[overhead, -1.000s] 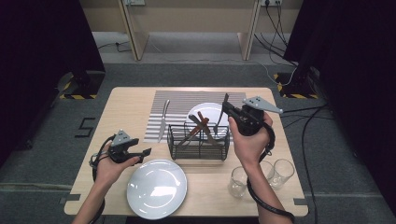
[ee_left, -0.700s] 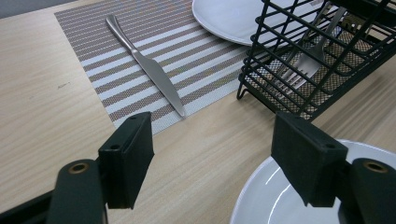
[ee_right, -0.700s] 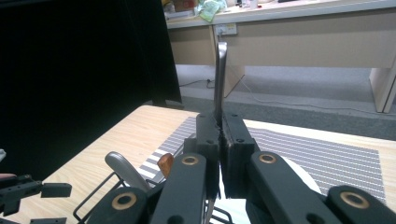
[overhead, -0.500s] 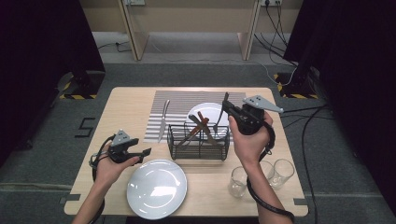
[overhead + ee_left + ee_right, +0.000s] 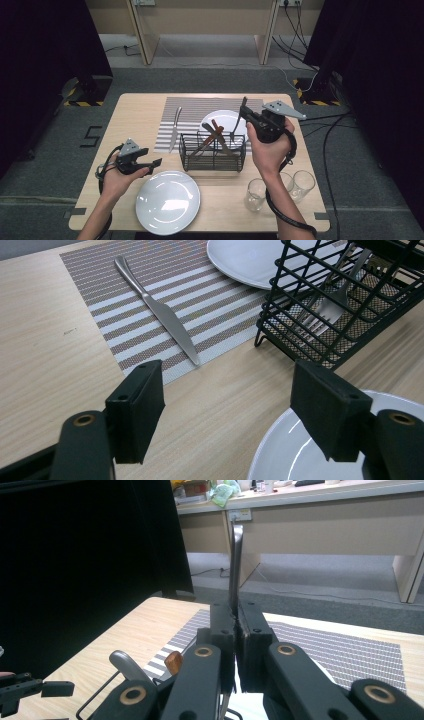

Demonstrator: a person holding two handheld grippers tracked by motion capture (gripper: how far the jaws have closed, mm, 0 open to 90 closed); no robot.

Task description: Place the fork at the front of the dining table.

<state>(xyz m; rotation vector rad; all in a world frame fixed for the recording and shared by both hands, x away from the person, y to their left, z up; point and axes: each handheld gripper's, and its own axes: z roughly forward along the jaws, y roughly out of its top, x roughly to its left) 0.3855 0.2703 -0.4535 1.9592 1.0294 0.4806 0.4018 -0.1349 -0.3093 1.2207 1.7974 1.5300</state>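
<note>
Looking down on a wooden table point(image 5: 130, 110) from the person's side. Nearest: an empty white plate point(image 5: 167, 202) at the front edge, w/ three clear glasses point(image 5: 256, 195) to its right. Just behind that plate's left side, the left gripper point(image 5: 155, 162) hovers low over bare wood. Its fingers point(image 5: 142, 395) stand wide apart, w/ nothing between them, touching nothing.

Mid-table: a black wire basket point(image 5: 212, 150) w/ cutlery leaning inside, incl. wood-handled pieces. The right gripper point(image 5: 245, 117) is raised above the basket's right end, jaws pinched tight on a fork point(image 5: 235, 129). Handle up, prongs hanging down, clear of the basket & over the far plate point(image 5: 222, 119). In the right gripper view the fork point(image 5: 235, 565) rises straight out of the closed pads.

Behind: a striped placemat point(image 5: 185, 107) under the far plate, w/ a knife point(image 5: 174, 129) lying on its left part.

Change vs. a sec ago: basically none. Both hands & the fork sit where they were, same grip. Prob. a pause w/ the fork already lifted out; laying it on the mat beside the far plate looks like the next step, not yet begun.
</note>
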